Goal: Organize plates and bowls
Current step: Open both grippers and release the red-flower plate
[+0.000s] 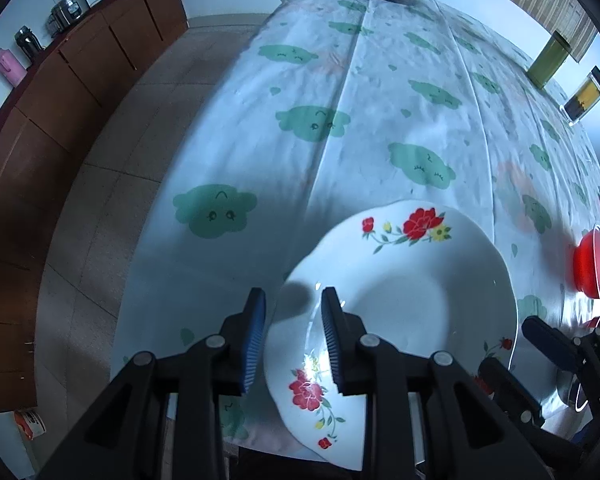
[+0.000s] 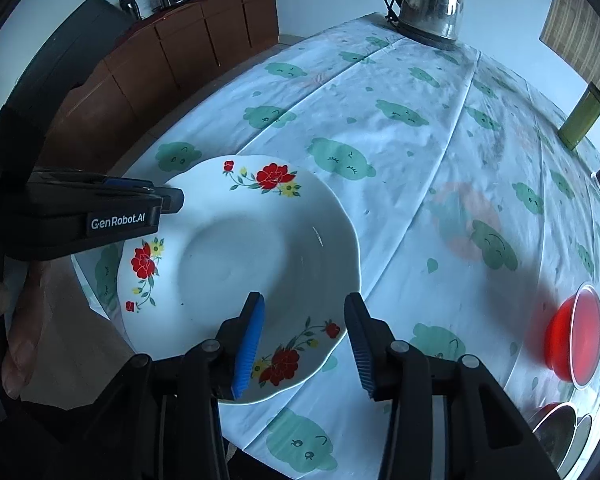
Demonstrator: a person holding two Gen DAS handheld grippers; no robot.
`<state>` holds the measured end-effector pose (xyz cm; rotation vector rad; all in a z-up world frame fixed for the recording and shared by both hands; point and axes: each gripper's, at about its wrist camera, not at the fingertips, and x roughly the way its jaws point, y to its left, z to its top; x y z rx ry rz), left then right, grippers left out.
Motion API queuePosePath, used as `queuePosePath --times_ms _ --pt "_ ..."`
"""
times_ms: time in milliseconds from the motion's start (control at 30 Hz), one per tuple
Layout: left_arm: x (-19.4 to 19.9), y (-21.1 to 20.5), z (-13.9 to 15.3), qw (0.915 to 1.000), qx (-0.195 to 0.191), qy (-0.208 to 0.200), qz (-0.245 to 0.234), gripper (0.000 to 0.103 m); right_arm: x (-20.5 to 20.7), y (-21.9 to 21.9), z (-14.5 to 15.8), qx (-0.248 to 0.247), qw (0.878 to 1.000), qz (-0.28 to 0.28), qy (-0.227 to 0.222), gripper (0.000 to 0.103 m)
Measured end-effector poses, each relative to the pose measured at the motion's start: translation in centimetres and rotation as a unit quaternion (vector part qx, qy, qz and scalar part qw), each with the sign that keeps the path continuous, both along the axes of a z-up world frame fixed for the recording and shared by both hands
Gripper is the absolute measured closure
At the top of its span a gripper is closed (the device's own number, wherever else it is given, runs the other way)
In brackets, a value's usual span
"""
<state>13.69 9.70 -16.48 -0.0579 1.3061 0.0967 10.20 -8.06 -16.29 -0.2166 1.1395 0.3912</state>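
Note:
A white deep plate with red flowers (image 1: pixel 404 300) lies at the table's near left corner; it also shows in the right wrist view (image 2: pixel 244 264). My left gripper (image 1: pixel 292 336) is open, its fingers straddling the plate's left rim without closing on it. It shows from the side in the right wrist view (image 2: pixel 172 199). My right gripper (image 2: pixel 304 344) is open, its fingers straddling the plate's near right rim. Its fingers (image 1: pixel 540 334) show at the right in the left wrist view. A red bowl (image 2: pixel 576 336) lies tipped on its side at the right, also in the left wrist view (image 1: pixel 590 264).
The cloud-print tablecloth (image 2: pixel 400 152) covers the table. A steel kettle (image 2: pixel 432 0) stands at the far end. A green tin (image 2: pixel 580 120) and a clear box (image 1: pixel 586 96) stand at the far right. Metal bowls (image 2: pixel 560 432) sit near the right edge. A wooden cabinet (image 1: pixel 60 80) is on the left.

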Motion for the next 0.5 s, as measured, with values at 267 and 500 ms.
queuePosePath --times_ms 267,500 --pt "0.4 -0.3 1.2 0.9996 0.014 -0.023 0.005 0.062 -0.3 -0.3 0.0 0.014 1.0 0.0 0.001 0.055" --pt "0.6 -2.0 1.6 0.9994 0.014 -0.027 -0.014 0.061 -0.5 -1.9 0.3 0.029 0.999 -0.022 -0.001 0.054"
